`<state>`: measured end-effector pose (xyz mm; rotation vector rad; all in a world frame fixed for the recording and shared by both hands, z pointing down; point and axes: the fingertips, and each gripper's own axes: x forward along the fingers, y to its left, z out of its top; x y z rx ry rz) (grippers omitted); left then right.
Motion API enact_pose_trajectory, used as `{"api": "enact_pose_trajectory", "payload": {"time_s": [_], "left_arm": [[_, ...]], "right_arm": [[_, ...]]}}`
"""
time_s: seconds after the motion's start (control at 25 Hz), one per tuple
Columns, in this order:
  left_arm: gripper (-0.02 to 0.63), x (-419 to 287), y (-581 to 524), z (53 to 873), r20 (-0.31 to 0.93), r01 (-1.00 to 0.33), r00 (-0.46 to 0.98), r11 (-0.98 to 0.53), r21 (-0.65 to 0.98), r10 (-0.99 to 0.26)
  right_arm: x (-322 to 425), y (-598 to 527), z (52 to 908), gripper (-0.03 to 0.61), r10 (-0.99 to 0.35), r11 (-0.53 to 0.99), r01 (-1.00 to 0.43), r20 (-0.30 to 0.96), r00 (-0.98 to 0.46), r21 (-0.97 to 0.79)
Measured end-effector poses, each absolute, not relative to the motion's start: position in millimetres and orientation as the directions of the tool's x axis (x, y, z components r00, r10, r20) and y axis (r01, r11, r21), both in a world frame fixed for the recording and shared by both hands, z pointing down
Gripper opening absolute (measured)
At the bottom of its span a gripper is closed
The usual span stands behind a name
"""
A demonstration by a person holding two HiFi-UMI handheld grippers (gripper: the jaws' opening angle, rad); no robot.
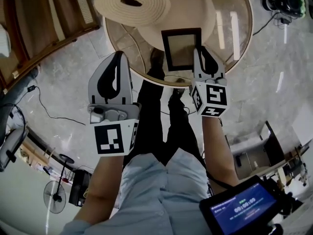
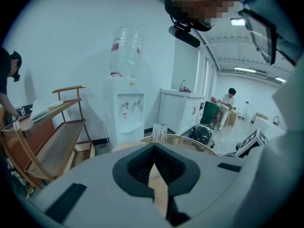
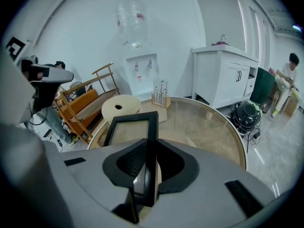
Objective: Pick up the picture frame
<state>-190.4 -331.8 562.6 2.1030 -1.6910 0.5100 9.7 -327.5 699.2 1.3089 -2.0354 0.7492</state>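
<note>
The black picture frame (image 1: 182,48) is over the near part of the round glass table (image 1: 243,31). My right gripper (image 1: 200,52) is shut on the frame's right edge. In the right gripper view the frame (image 3: 129,125) runs forward from the jaws, its right bar clamped between them at the right gripper (image 3: 150,145). Whether the frame rests on the glass or is held just above it is unclear. My left gripper (image 1: 119,56) hangs left of the table's edge, shut with nothing in it. In the left gripper view, the left gripper (image 2: 153,148) has its jaws meeting.
A beige coiled round disc (image 1: 132,3) lies on the table behind the frame. A small stick holder (image 3: 160,97) stands at the far rim. A wooden rack (image 1: 44,18) is to the left, with a water dispenser (image 2: 126,112) and white cabinet (image 3: 228,77) beyond.
</note>
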Motion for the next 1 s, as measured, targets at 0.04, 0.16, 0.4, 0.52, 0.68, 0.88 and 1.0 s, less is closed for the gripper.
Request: {"api": "enact_pose_trajectory", "payload": {"time_s": [0.04,0.16,0.4,0.52,0.68,0.88,1.0], "left_arm": [[0.011,-190,-333,556,0.496,-0.979,0.202,-0.194,0.069,-0.844],[0.011,-189,-333,535,0.460,-0.981,0.192,-0.182,0.067,-0.867],[0.011,-178,-324,484,0.391,-0.983,0.184,-0.176,0.055,-0.902],[0.011,-173,-314,461,0.363,-0.985,0.174,-0.168,0.049,-0.915],[0.011,-162,-302,433,0.318,-0.985,0.169,-0.166,0.036,-0.933],[0.011,-151,-282,392,0.253,-0.985,0.171,-0.172,0.016,-0.952],[0.011,-146,-270,367,0.226,-0.985,0.171,-0.175,0.004,-0.959]], "right_arm": [[10,-331,691,0.078,-0.601,0.357,-0.924,0.724,-0.337,-0.133],[11,-339,664,0.078,-0.640,0.365,-0.923,0.688,-0.341,-0.119],[13,-345,592,0.078,-0.713,0.377,-0.920,0.601,-0.361,-0.105],[15,-340,556,0.078,-0.739,0.386,-0.917,0.559,-0.375,-0.105],[20,-332,508,0.078,-0.775,0.402,-0.911,0.494,-0.394,-0.094],[26,-317,454,0.078,-0.810,0.417,-0.905,0.420,-0.410,-0.080],[29,-304,423,0.078,-0.822,0.425,-0.902,0.387,-0.419,-0.075]]}}
